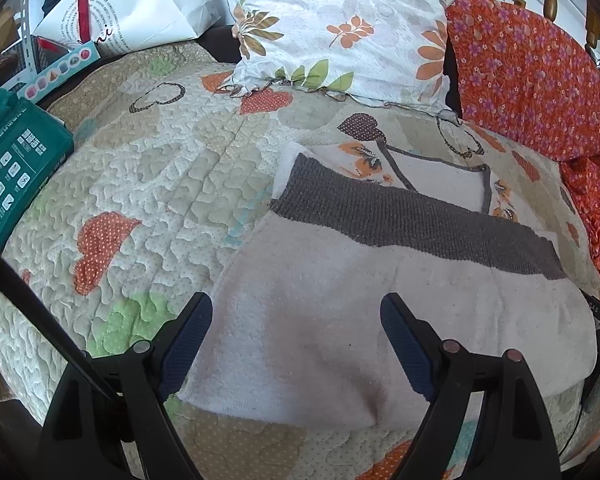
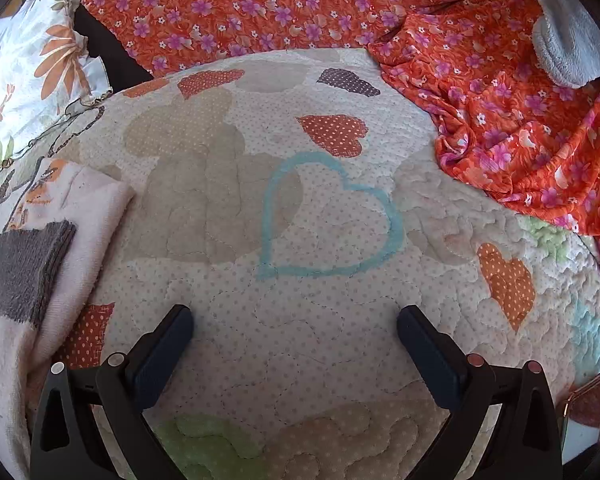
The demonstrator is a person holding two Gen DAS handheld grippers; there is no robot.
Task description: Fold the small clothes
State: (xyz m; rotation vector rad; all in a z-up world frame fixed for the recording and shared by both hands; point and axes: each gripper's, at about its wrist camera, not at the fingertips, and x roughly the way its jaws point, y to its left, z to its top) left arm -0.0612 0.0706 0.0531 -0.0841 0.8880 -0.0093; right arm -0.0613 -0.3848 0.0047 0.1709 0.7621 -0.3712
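The small pink garment [image 1: 340,320] lies flat on the quilt [image 1: 148,184] so you can fold it, directly under your left gripper [image 1: 296,320], while your right gripper [image 2: 294,332] hovers over bare quilt to its right, both jaws released.

Small garment [image 1: 380,320]: pale pink-white terry cloth with a dark grey ribbed band [image 1: 412,220] across its far part, lying flat and folded on the quilted bed. An orange flower print [image 1: 364,164] shows beyond the band.
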